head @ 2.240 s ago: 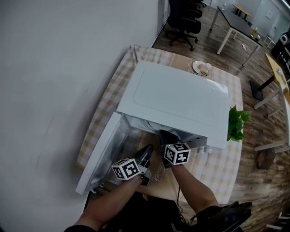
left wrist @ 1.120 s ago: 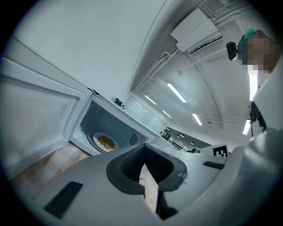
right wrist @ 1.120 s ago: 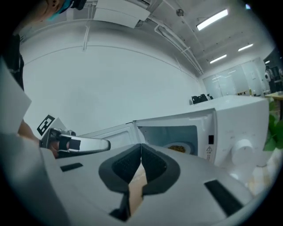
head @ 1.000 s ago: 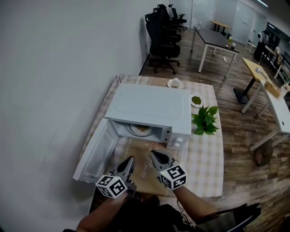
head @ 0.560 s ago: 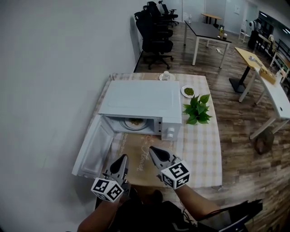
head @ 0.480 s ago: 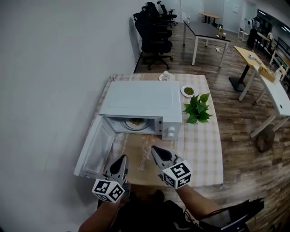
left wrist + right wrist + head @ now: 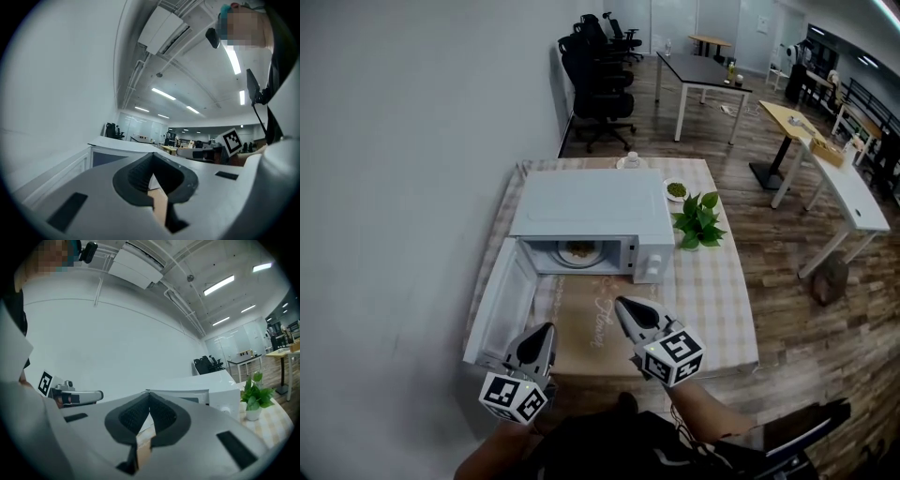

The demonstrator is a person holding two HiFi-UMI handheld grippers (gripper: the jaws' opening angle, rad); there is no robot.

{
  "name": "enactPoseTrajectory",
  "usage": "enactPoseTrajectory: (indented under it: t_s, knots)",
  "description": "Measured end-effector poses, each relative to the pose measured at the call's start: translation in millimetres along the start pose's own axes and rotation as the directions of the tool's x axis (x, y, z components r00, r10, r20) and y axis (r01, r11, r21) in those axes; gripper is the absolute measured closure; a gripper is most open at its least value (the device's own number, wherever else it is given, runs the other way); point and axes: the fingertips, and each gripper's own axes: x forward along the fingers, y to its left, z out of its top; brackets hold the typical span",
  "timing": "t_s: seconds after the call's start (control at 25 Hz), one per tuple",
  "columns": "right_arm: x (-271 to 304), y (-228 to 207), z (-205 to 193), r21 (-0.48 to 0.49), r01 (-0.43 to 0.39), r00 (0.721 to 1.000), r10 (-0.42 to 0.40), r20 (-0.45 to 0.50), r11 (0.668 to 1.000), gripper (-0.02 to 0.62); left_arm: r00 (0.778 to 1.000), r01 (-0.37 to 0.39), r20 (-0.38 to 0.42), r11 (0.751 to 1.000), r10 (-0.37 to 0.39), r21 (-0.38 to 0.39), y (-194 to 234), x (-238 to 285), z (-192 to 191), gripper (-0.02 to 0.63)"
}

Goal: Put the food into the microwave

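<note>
The plate of food (image 7: 577,251) sits inside the white microwave (image 7: 595,202), in the middle of its chamber. The microwave's door (image 7: 502,305) hangs wide open to the left. Both grippers are held at the near edge of the table (image 7: 717,300), outside the microwave and well apart from the plate, with their tips pointing toward it. The left gripper (image 7: 544,330) is near the free edge of the open door. Its 2 jaws are pressed together at the tips with nothing between them. The right gripper (image 7: 623,305) is over the brown mat (image 7: 586,323) in front of the microwave, and its 2 jaws are likewise closed on nothing. A potted plant (image 7: 698,217) stands just right of the microwave, with a small dish of greens (image 7: 676,190) behind it.
</note>
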Motion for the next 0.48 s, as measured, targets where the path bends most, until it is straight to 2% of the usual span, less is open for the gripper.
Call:
enactPoseTrajectory:
  t_s: [0.12, 0.48]
  knots:
    - [1, 14, 11, -0.026, 0.019, 1.0, -0.019, 0.005, 0.999, 0.586, 1.0, 0.018, 0.003, 0.999, -0.018, 0.031, 2, -11, 8, 0.598]
    - [6, 38, 9, -0.053, 0.08, 0.997, -0.081, -0.019, 0.995, 0.586, 0.998, 0.031, 0.049, 0.999, -0.034, 0.044, 5, -30, 27, 0.598]
